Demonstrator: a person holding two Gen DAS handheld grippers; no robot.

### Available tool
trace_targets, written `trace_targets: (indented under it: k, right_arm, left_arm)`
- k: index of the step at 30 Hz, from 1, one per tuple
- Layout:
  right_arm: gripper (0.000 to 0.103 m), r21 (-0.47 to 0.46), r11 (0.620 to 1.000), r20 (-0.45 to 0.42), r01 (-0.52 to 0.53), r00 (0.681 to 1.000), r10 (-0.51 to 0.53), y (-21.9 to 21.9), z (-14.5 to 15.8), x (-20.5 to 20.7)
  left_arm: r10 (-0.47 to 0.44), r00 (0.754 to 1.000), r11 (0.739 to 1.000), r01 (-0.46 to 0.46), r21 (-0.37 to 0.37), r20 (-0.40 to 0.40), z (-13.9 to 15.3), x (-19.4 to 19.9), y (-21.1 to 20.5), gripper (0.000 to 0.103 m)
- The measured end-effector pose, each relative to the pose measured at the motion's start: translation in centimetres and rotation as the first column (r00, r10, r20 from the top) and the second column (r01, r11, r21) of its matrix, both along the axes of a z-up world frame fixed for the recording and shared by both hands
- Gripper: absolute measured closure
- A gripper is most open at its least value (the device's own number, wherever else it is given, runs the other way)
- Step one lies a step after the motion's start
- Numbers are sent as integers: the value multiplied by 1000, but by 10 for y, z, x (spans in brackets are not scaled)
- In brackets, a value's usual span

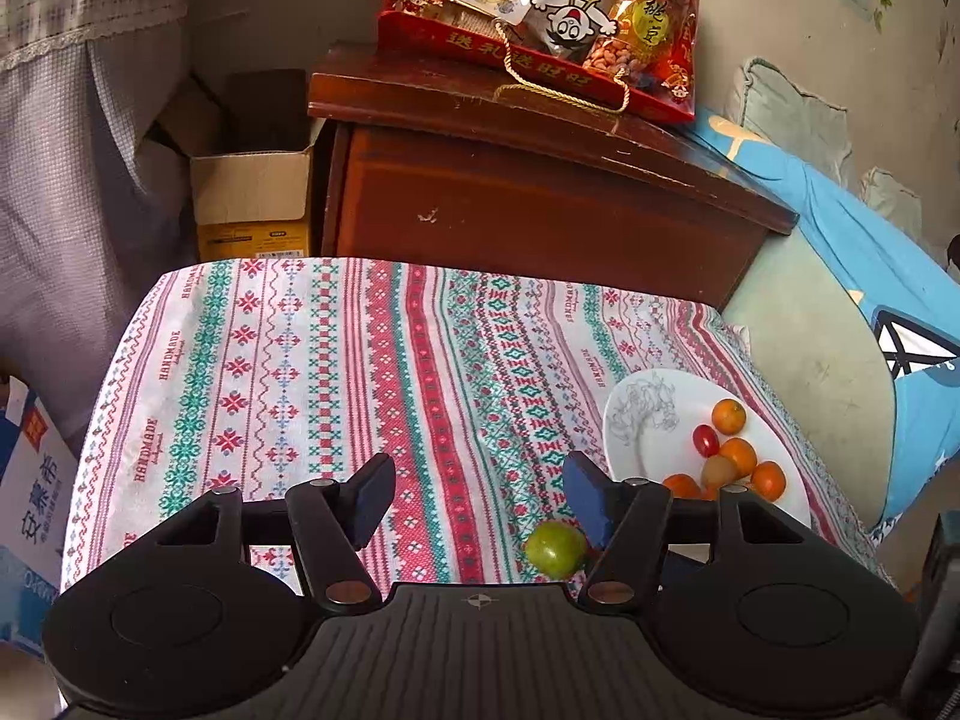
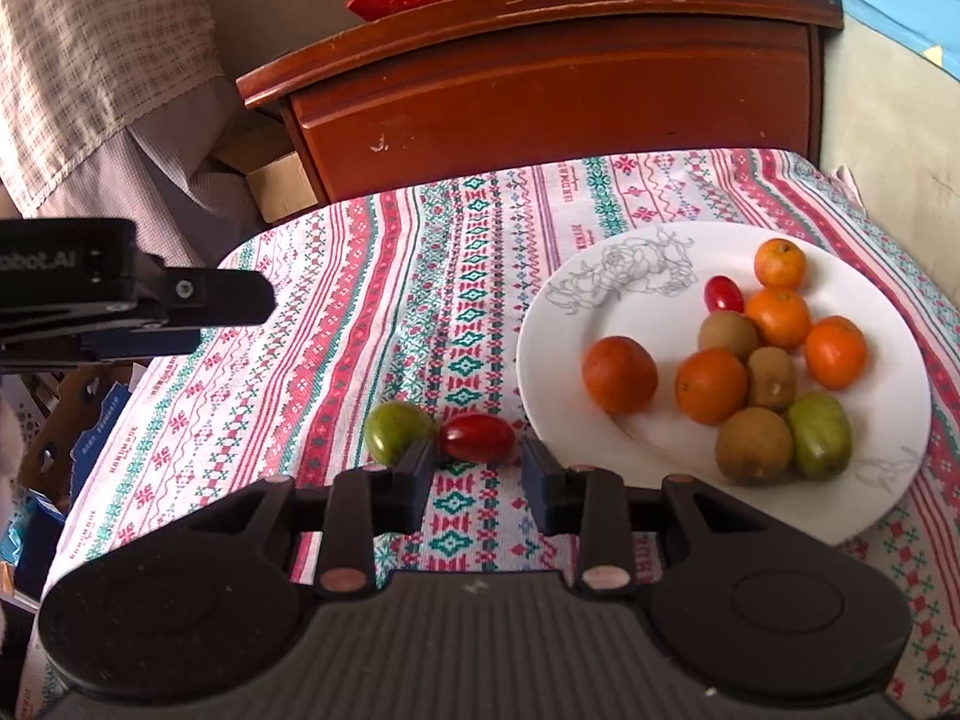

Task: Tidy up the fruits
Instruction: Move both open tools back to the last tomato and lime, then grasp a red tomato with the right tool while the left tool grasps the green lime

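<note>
My right gripper (image 2: 477,468), jaws narrowly parted and empty, sits lower centre behind the red tomato (image 2: 477,438).
Green fruit (image 2: 399,432) also off-plate; white plate (image 2: 552,354), right, holds most. My left gripper (image 1: 477,498) spread, empty.

Dark wooden nightstand (image 1: 540,210), cardboard box (image 1: 255,192)

green fruit (image 2: 399,432) touching red tomato (image 2: 477,437) | on cloth, beside plate (image 2: 540,348)

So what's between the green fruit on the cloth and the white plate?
A red cherry tomato lies between the green fruit and white plate, in the right wrist view.
</note>
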State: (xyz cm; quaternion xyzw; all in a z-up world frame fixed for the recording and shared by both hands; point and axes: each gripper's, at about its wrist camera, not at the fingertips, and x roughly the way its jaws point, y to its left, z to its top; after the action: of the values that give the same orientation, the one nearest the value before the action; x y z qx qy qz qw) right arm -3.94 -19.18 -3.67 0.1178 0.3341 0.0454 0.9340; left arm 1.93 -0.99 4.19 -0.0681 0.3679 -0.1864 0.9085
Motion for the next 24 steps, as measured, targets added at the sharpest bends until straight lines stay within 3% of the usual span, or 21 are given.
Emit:
trace_targets:
  k: [15, 24]
  right_arm:
    - [73, -24, 1000, 16, -6, 1000, 6, 4, -2, 7]
    - [73, -20, 1000, -6, -20, 1000, 20, -2, 2, -15]
  left_arm:
    - [-21, 1000, 1000, 21, 11, -22, -12, -2, 5, 41]
    - [-68, 997, 997, 69, 39, -35, -23, -8, -4, 42]
